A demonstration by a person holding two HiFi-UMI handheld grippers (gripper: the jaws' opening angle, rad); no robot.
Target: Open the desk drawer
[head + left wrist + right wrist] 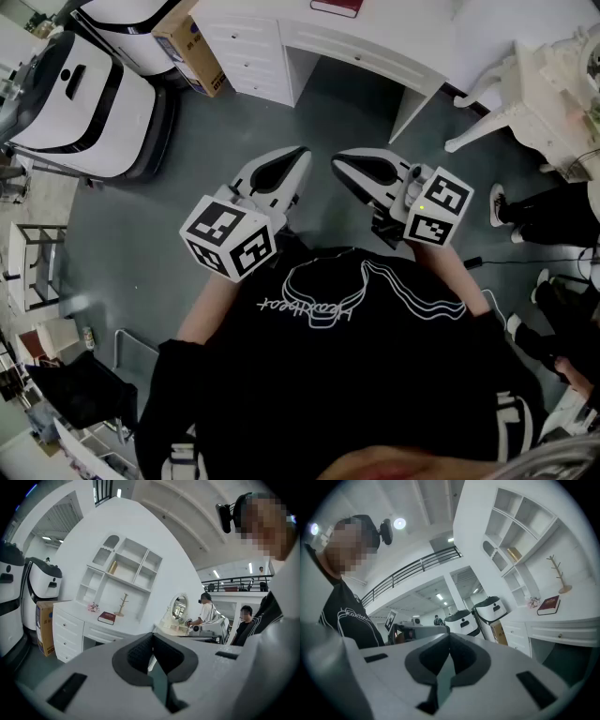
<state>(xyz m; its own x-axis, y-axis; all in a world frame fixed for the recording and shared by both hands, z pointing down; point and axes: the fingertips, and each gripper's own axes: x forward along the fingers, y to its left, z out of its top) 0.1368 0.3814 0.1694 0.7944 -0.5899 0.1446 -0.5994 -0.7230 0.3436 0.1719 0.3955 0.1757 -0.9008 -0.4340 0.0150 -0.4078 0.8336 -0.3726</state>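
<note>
You've barely begun: nothing on the task is done yet. Your left tongs and right tongs sit close to your chest, tips almost meeting, each pair pressed together with nothing between them. Neither touches anything.

The desk stands ahead of both tips, well apart from them, across open floor. The shallow drawer under its top, ahead and right of the right tongs, is shut, its small knob untouched. The drawer stack, ahead and left of the left tongs, is shut too. Which of these the task means I cannot tell. Still to do, as I judge it: walk up, spread one pair of tongs, take a knob, and pull.

With every drawer closed, their contents are hidden. A box stands just left of the stack; what's in it I cannot tell. On the desk top, beyond the drawers, lies a red book. Farthest, the shelves behind the desk hold one gold bottle in a middle compartment; the other compartments look bare.
</note>
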